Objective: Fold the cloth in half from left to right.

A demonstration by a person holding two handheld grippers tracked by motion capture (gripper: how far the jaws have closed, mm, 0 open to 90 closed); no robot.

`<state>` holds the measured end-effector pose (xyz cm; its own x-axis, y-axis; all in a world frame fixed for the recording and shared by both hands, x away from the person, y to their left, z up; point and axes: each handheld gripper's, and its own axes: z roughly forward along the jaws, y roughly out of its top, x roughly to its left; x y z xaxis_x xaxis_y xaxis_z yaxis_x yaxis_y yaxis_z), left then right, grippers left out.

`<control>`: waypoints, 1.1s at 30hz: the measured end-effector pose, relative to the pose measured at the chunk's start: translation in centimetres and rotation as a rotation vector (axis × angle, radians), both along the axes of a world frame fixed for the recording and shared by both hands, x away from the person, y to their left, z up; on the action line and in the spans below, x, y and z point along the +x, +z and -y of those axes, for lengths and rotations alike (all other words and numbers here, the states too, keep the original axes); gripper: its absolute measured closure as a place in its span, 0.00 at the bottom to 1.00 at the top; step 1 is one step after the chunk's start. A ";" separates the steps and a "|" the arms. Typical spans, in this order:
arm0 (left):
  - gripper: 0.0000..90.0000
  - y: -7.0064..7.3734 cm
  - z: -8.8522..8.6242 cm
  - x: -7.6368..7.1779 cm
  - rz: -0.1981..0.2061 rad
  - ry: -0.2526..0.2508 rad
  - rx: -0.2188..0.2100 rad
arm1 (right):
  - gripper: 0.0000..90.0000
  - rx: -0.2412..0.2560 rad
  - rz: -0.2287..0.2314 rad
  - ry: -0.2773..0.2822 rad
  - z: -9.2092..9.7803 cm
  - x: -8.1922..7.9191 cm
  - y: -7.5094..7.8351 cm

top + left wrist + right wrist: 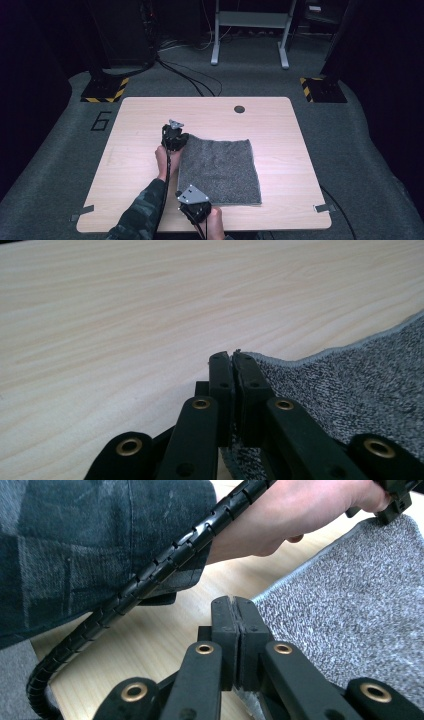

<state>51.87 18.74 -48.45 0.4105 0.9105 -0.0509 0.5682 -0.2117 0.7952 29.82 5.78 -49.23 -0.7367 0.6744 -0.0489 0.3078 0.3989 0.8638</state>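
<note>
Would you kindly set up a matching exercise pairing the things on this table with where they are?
Things:
1. left claw
2. right claw
3. grey cloth
4. dark round hole

Places:
A. far side of the table
B. shut on the cloth's near left corner
C. lying flat mid-table
D. shut on the cloth's far left corner

Pairs: 1-D, 2-B, 3-C, 4-A

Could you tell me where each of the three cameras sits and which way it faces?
High view: fixed above the person's side, looking forward and down on the table; both forearms enter from below, left gripper and right gripper at the grey cloth.
Left gripper view: rides the left gripper, facing along shut jaws pinching a cloth corner.
Right gripper view: rides the right gripper, jaws shut at the cloth edge; the left hand and sleeve show.
Shared: the cloth and tabletop.
</note>
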 end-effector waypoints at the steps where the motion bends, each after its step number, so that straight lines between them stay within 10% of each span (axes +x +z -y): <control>1: 0.97 0.3 0.0 0.0 0.005 -0.001 0.000 | 0.99 0.001 0.014 0.006 0.1 0.1 0.2; 33: 0.97 6.1 -0.1 0.4 0.051 -0.031 0.093 | 0.99 0.146 0.091 -0.031 0.5 0.0 4.4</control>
<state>52.31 18.88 -42.34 0.4383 0.8972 0.0549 0.5194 -0.3026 0.7992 29.82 5.31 -44.86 -0.7124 0.7016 -0.0145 0.2357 0.2587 0.9368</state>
